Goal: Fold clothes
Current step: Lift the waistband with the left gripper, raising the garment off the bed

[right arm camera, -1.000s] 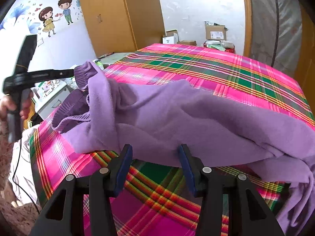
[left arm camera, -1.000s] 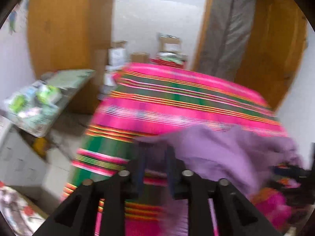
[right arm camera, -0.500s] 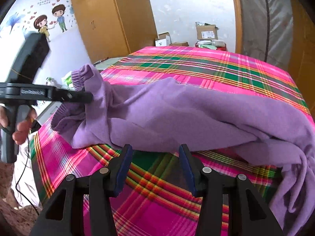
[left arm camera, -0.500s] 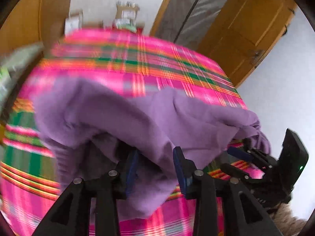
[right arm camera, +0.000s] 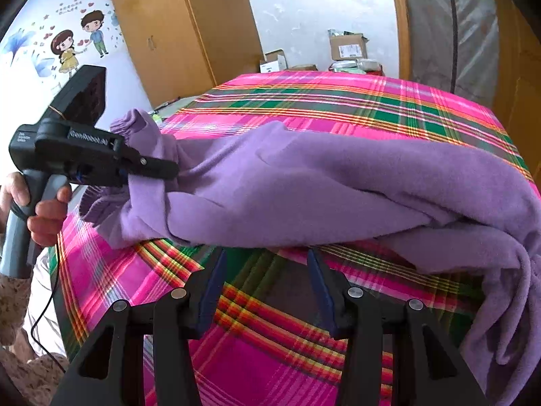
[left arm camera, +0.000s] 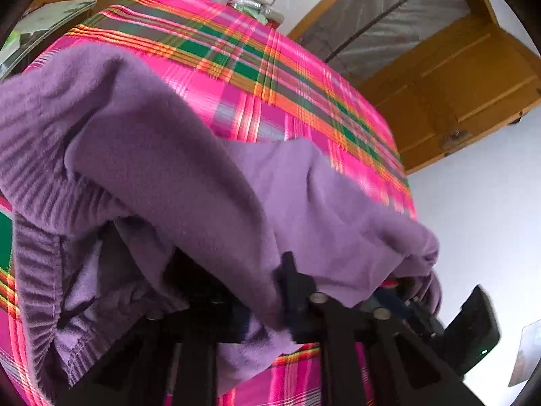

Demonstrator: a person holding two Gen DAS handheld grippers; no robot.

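A purple sweater [right arm camera: 321,182] lies crumpled across a bed with a pink and green plaid cover [right arm camera: 338,101]. In the right wrist view my left gripper [right arm camera: 169,169] comes in from the left, its jaws closing and pinching a fold of sweater beside the ribbed cuff [right arm camera: 130,125]. In the left wrist view the sweater [left arm camera: 209,182] drapes over my left gripper [left arm camera: 250,270] and hides one finger. My right gripper [right arm camera: 265,257] stands open just short of the sweater's near edge, above the cover, with nothing between its fingers.
A wooden wardrobe [right arm camera: 175,34] and cardboard boxes [right arm camera: 348,45] stand beyond the bed. A wooden door [left arm camera: 456,84] is at the right. A person's hand [right arm camera: 47,216] holds the left gripper's handle, and a black cable [right arm camera: 44,314] hangs beside the bed's edge.
My left gripper swung down into the sweater near its ribbed edge and its jaws narrowed onto the fabric. The right gripper stayed open and hardly moved.
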